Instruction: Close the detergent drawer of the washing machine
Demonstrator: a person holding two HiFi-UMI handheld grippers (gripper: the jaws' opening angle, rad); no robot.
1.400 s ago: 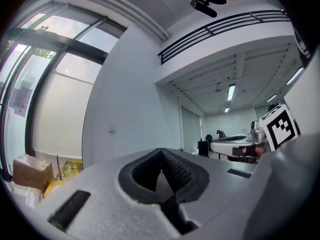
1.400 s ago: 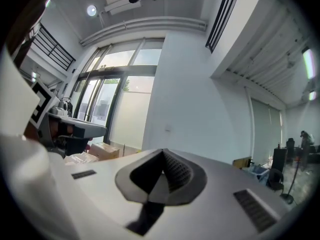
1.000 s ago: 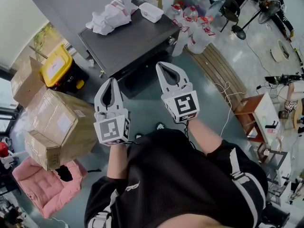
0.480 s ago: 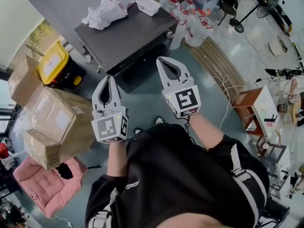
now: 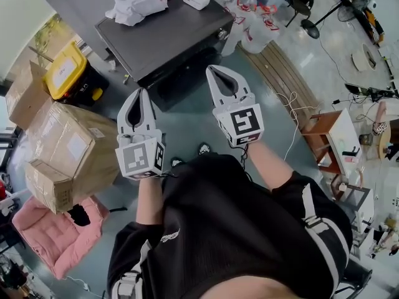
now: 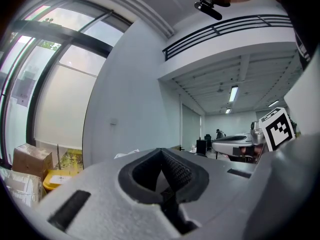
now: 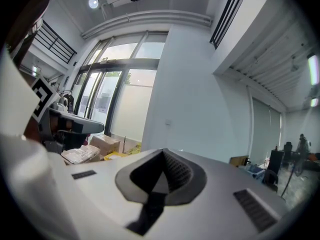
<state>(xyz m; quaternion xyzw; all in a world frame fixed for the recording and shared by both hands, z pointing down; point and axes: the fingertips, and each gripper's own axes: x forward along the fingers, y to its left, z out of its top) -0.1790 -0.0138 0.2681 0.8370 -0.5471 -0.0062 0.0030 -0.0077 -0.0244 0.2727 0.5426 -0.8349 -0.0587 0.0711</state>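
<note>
No text, label or number is legible (all too small).

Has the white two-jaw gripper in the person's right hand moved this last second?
No. Against the dark grey washing machine, the right gripper sits as before; only the camera shifted.

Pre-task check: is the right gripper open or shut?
Shut. In its own view the right gripper has its jaw tips meeting, with nothing between them.
</note>
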